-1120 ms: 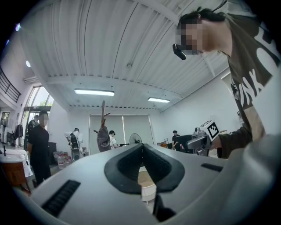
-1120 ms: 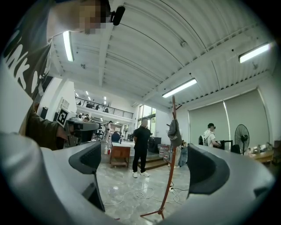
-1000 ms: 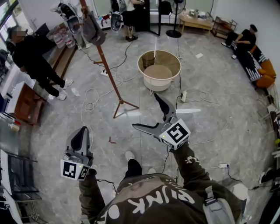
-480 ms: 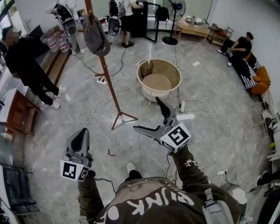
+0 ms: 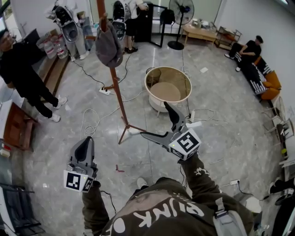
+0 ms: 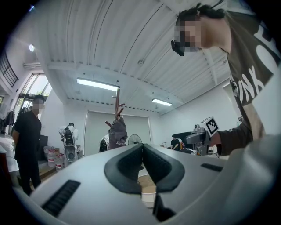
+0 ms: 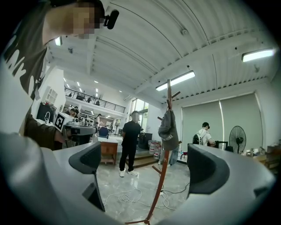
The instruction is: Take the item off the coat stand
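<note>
The right gripper (image 5: 154, 119) is held out low over the floor with its jaws spread wide and nothing between them; in the right gripper view (image 7: 145, 165) the coat stand shows in the gap, well off. The left gripper (image 5: 84, 147) is raised beside it with its dark pads pressed together, empty (image 6: 142, 165).

All around is a big open workroom. The floor (image 5: 230, 115) is polished grey marbled tile, and overhead runs a white ribbed ceiling (image 7: 145, 39) with strip lights (image 7: 259, 55). The wooden coat stand (image 5: 115, 87) rises from splayed feet on bare tile ahead of the grippers. To its right sits a round tub (image 5: 147, 85), white outside and wood-coloured within. A person in black (image 5: 25, 73) stands at the left by a low wooden step, and another (image 5: 251, 50) sits on a sofa along the right wall. At the back are a pedestal fan (image 5: 177, 11) and a low wooden table (image 5: 200, 32).

The grey cap (image 5: 108, 46) hangs from a peg high on the stand, crown drooping, well apart from both grippers. White cables (image 5: 92, 117) loop across the tile near the stand's feet.
</note>
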A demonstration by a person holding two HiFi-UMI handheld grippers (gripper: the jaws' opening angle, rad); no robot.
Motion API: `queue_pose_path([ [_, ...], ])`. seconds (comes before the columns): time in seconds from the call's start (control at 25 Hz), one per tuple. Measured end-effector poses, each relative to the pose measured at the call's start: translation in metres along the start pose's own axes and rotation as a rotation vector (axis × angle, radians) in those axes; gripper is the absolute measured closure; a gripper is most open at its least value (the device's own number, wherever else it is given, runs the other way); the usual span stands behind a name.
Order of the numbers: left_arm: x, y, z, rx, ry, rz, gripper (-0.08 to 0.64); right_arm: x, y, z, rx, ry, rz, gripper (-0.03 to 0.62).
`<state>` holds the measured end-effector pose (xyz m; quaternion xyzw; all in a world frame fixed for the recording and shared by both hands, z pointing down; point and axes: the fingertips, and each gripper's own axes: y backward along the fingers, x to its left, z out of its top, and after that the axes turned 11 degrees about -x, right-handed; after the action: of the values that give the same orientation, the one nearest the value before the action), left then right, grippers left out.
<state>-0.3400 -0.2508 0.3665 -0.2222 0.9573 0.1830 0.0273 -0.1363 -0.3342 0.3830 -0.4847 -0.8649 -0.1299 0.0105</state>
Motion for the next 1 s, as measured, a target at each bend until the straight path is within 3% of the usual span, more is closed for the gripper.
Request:
queue_pose_path([
  [0.32,0.027,-0.022,-0.02,0.003,0.004,0.005,0.555,-0.028,-0.035,-0.011,0.001,0.0,0.004,-0.003],
  [0.6,0.051,-0.063,-0.037,0.004,-0.036,0.043,0.555,-0.083,-0.079,-0.023,-0.039,-0.05,0.03,-0.003],
  [1.0,0.083,-0.118,-0.051,0.023,-0.062,0.095,0.555,-0.158,-0.184,0.003,-0.101,-0.122,0.185,-0.003],
])
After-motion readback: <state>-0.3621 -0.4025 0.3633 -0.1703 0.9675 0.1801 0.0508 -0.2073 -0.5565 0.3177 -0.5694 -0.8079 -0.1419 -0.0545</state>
